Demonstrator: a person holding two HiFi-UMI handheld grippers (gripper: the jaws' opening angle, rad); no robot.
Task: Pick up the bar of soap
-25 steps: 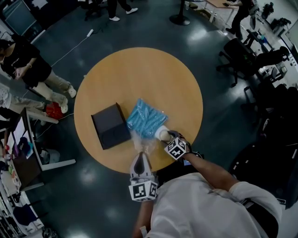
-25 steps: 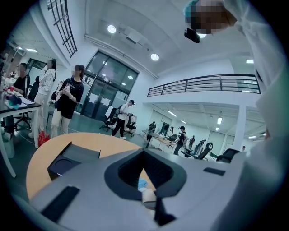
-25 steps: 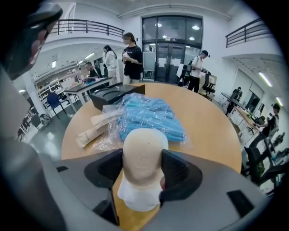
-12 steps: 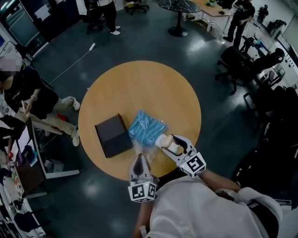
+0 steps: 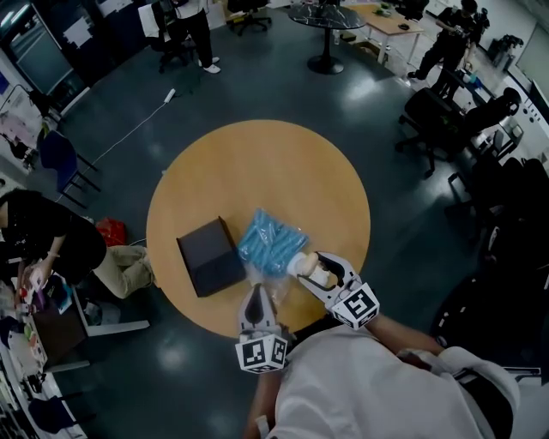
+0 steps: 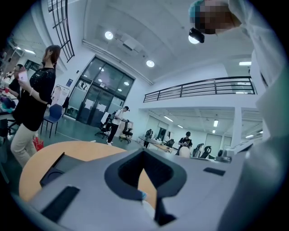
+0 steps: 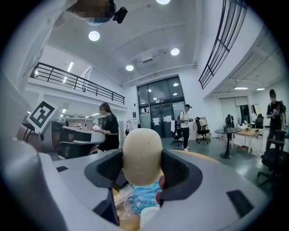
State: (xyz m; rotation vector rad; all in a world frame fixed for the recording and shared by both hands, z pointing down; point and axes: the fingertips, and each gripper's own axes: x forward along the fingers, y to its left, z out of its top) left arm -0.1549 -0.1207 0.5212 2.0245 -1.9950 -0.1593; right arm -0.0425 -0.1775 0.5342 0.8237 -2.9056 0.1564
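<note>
The cream, oval bar of soap [image 7: 142,151] sits clamped between the jaws of my right gripper [image 7: 142,175]. In the head view that gripper [image 5: 307,267] holds the soap [image 5: 300,264] over the near right part of the round wooden table [image 5: 257,163], beside a blue plastic package [image 5: 270,236]. The blue package [image 7: 143,199] shows just below the soap in the right gripper view. My left gripper [image 5: 256,291] is at the table's near edge, its jaws closed on the clear plastic bag [image 5: 262,273] that trails from the package. In the left gripper view, the gripper [image 6: 145,198] pinches a thin scrap.
A black box [image 5: 210,255] lies left of the blue package. Office chairs [image 5: 437,107] stand to the right of the table, a person [image 5: 51,249] sits at the left, and a second table [image 5: 330,17] is at the far side.
My right gripper has pulled back toward me and turned, with the soap in its jaws. The left gripper has stayed at the bag. The seated person at the left has moved.
</note>
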